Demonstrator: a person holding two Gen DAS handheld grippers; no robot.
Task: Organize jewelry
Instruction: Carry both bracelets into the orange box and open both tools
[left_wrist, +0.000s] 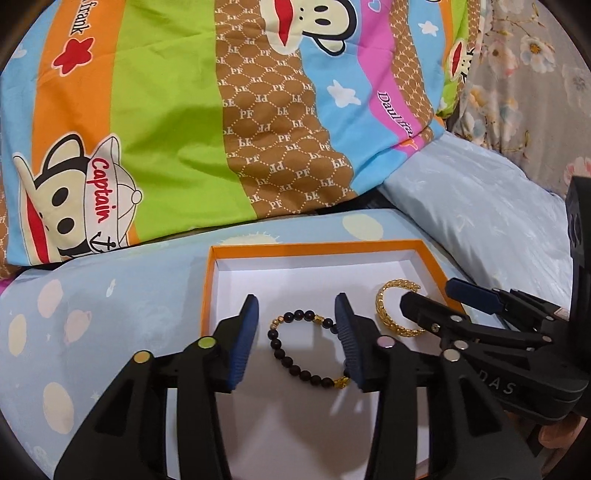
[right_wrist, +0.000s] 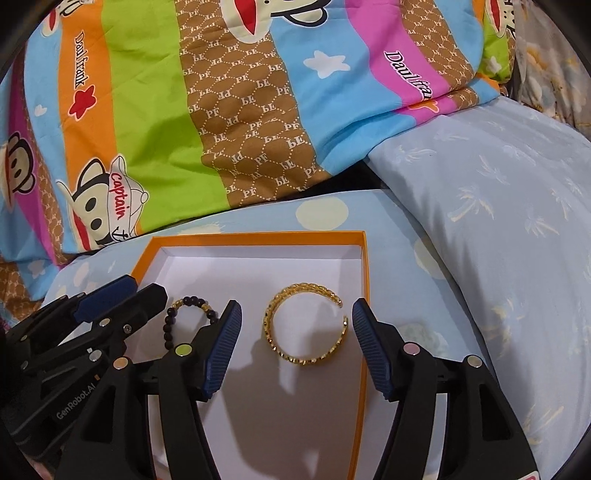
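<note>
An orange box (left_wrist: 314, 249) with a white inside lies on the bed. In it are a dark beaded bracelet (left_wrist: 275, 343) with gold beads and an open gold bangle (left_wrist: 384, 306). My left gripper (left_wrist: 297, 299) is open and straddles the beaded bracelet; its left pad stands clear, and its right pad hides the bracelet's right side. In the right wrist view my right gripper (right_wrist: 295, 302) is open around the gold bangle (right_wrist: 267, 325), with a gap on each side. The beaded bracelet (right_wrist: 168, 325) and the left gripper (right_wrist: 146, 286) show at its left, over the box (right_wrist: 258, 234).
A striped cartoon quilt (left_wrist: 166, 129) is heaped just behind the box. A pale blue pillow (right_wrist: 498, 221) rises at the right. The box rests on a light blue sheet (left_wrist: 92, 314) with pale spots. The two grippers sit close side by side.
</note>
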